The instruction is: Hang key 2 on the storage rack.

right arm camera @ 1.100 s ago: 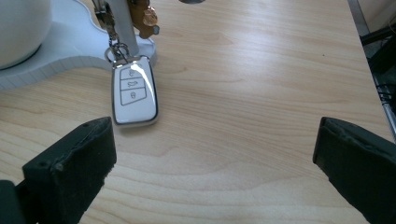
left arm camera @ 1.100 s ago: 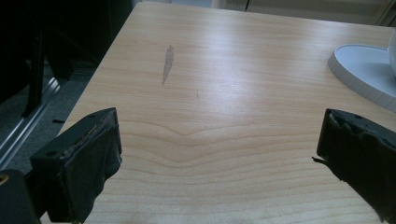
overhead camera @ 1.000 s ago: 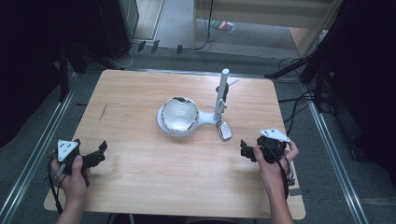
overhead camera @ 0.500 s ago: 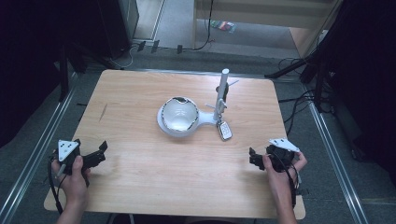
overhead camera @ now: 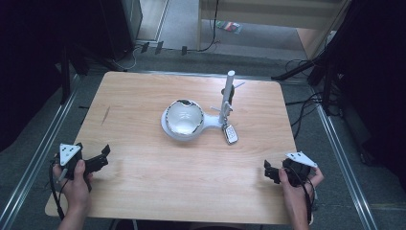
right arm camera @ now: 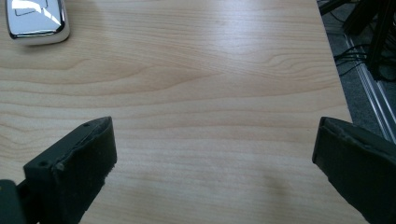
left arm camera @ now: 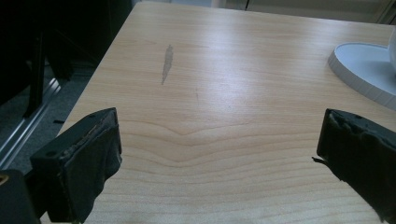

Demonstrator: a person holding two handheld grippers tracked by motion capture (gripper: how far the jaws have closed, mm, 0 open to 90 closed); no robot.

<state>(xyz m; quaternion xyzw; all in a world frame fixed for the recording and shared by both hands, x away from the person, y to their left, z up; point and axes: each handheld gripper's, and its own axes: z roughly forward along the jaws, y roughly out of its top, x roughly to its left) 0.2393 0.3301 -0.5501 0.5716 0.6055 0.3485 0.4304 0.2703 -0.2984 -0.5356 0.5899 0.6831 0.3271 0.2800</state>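
A white appliance with a shiny round bowl (overhead camera: 183,120) stands mid-table, joined to a white upright post (overhead camera: 226,98). A small silver remote-like fob (overhead camera: 230,134) lies just in front of the post, and its lower edge appears at the top left of the right gripper view (right arm camera: 35,21). My left gripper (overhead camera: 101,158) rests near the table's front left, open and holding nothing (left arm camera: 219,140). My right gripper (overhead camera: 268,171) sits at the front right, open and holding nothing (right arm camera: 215,140). The appliance's white base (left arm camera: 369,70) lies far ahead on the right in the left gripper view.
The wooden table (overhead camera: 143,191) has a grey streak (overhead camera: 105,115) on its left part, also seen in the left gripper view as a streak (left arm camera: 166,63). Metal rails (overhead camera: 344,158) and cables (overhead camera: 306,110) lie on the floor beside the table. A dark cabinet (overhead camera: 115,24) stands behind.
My right gripper has drawn back toward the front right edge of the table, away from the fob. My left gripper has stayed in place.
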